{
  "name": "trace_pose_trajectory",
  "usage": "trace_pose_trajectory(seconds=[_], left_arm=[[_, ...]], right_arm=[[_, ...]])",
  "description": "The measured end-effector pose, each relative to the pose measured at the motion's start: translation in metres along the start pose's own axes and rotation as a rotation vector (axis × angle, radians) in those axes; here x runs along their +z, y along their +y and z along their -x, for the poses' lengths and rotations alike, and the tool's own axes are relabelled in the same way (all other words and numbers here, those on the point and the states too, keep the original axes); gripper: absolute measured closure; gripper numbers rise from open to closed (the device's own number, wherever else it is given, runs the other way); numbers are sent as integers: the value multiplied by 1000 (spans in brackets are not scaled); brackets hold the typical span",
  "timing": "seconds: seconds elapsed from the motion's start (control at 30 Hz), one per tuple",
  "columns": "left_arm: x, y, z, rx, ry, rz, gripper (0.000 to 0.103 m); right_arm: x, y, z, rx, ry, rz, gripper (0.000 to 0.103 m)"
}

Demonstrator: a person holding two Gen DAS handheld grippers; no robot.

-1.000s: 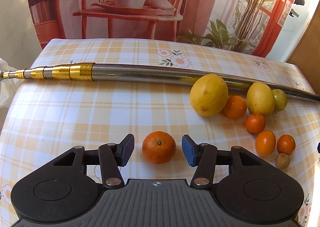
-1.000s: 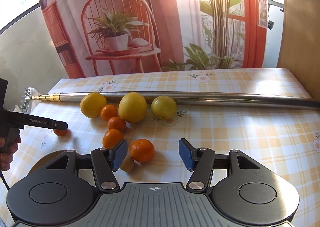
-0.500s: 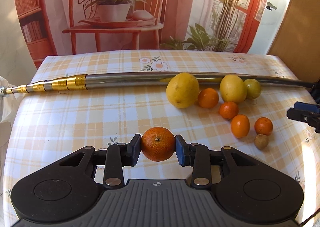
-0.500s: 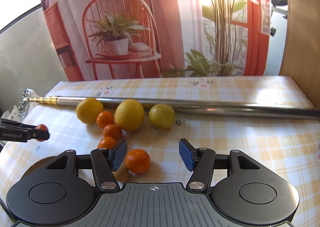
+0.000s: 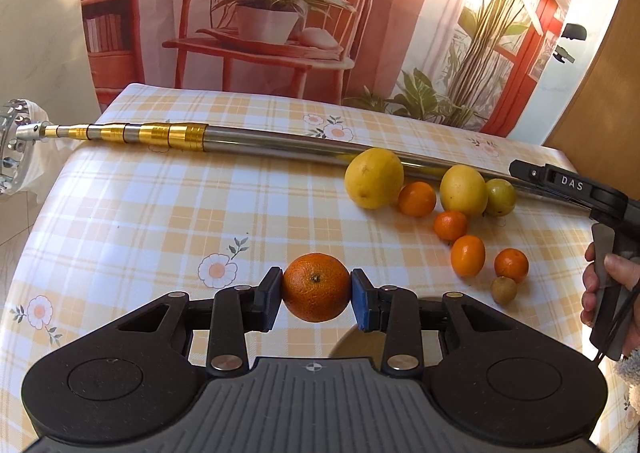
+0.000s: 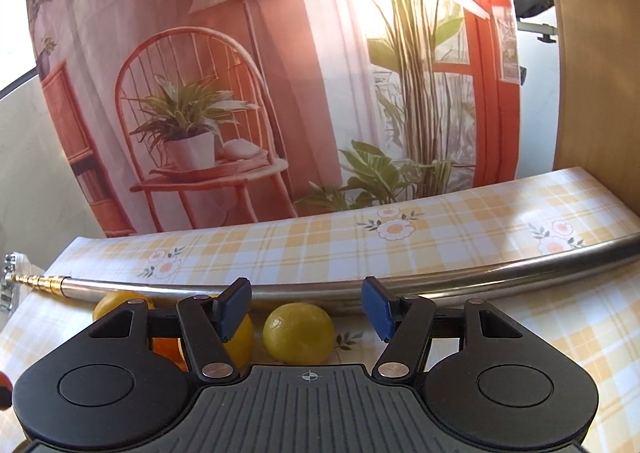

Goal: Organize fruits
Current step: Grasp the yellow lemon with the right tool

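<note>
Checked tablecloth (image 5: 120,213), orange (image 5: 316,287) clamped in left gripper (image 5: 316,299)

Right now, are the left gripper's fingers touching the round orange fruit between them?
Touching. The left wrist view shows both fingers of the left gripper pressed against opposite sides of the round orange fruit, with no gap.

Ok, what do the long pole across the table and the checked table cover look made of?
Long silver pole: polished metal, probably steel, mirror-like, with gold-coloured telescoping sections. Yellow-checked table cover: likely vinyl or oilcloth, since it lies smooth with a slight sheen.
</note>
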State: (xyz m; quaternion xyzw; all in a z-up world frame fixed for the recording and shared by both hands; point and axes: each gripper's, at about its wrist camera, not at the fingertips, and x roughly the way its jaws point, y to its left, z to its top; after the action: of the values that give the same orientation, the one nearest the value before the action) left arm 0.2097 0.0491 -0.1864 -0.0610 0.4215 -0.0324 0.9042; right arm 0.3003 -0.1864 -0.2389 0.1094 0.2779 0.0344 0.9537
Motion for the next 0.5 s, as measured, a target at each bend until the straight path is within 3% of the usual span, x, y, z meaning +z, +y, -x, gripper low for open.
trace_pose_trajectory(seconds=[0.17, 0.37, 0.5], left_arm=[[0, 6, 2, 0, -4, 18, 65], [-3, 1, -1, -14, 8, 2, 65], [-4, -2, -2, -25, 16, -8, 65]], right_arm=[[-4, -1, -23, 2, 74, -26, 51], [-10, -14, -36, 46, 142, -148, 56], [-11, -11, -36, 70, 179, -135, 59]])
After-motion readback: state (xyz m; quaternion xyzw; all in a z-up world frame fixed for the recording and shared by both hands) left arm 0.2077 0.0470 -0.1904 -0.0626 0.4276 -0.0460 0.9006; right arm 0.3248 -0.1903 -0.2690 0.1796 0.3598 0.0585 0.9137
